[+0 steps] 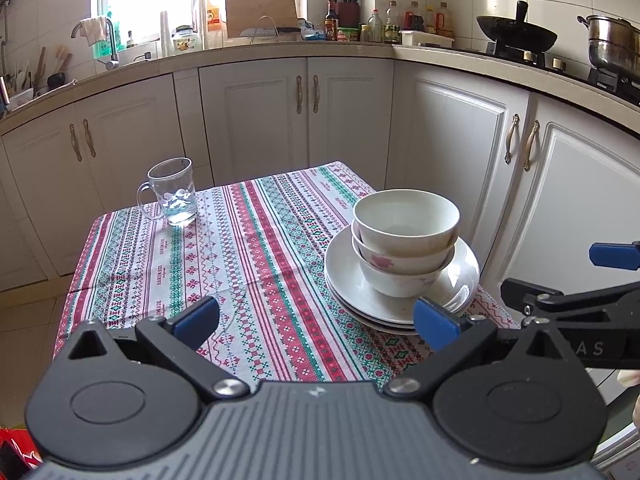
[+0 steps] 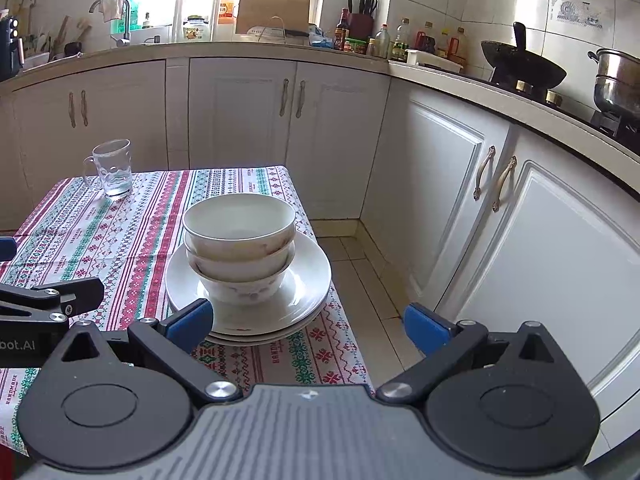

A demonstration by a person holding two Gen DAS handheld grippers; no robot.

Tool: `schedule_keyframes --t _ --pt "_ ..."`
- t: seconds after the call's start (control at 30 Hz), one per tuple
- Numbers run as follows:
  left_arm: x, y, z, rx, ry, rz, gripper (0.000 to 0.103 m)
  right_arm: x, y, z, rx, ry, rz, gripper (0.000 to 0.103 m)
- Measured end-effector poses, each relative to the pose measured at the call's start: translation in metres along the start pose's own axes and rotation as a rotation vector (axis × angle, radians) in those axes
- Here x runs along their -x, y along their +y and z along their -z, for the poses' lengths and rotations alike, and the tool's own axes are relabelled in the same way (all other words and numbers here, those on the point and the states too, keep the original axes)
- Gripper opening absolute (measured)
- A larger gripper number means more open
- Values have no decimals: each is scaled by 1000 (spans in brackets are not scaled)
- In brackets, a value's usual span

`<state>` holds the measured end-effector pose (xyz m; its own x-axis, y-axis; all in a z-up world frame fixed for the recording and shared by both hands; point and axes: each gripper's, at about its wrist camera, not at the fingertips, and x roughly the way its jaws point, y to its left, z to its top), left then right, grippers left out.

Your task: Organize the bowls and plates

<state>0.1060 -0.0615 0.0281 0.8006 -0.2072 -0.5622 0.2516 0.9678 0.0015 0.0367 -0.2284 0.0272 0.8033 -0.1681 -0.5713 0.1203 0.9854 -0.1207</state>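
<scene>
Three white bowls (image 1: 405,236) are nested upright on a stack of white plates (image 1: 460,284) near the right edge of the table; they also show in the right wrist view as bowls (image 2: 239,240) on plates (image 2: 308,280). My left gripper (image 1: 316,318) is open and empty, held above the cloth just in front and left of the stack. My right gripper (image 2: 308,326) is open and empty, in front of the stack over the table's right edge. It also shows at the right of the left wrist view (image 1: 568,276).
A glass mug (image 1: 172,192) stands at the far left of the table (image 1: 240,264), which has a striped patterned cloth. White kitchen cabinets (image 1: 256,120) surround it, close on the right. The counter holds bottles, a wok (image 1: 516,36) and a steel pot (image 1: 612,44).
</scene>
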Motion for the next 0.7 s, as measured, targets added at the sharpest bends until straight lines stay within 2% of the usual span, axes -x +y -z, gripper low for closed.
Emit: schedule_keyframes --t 0.7 --pt "1 1 0 14 8 -2 102 2 2 -1 7 -7 5 103"
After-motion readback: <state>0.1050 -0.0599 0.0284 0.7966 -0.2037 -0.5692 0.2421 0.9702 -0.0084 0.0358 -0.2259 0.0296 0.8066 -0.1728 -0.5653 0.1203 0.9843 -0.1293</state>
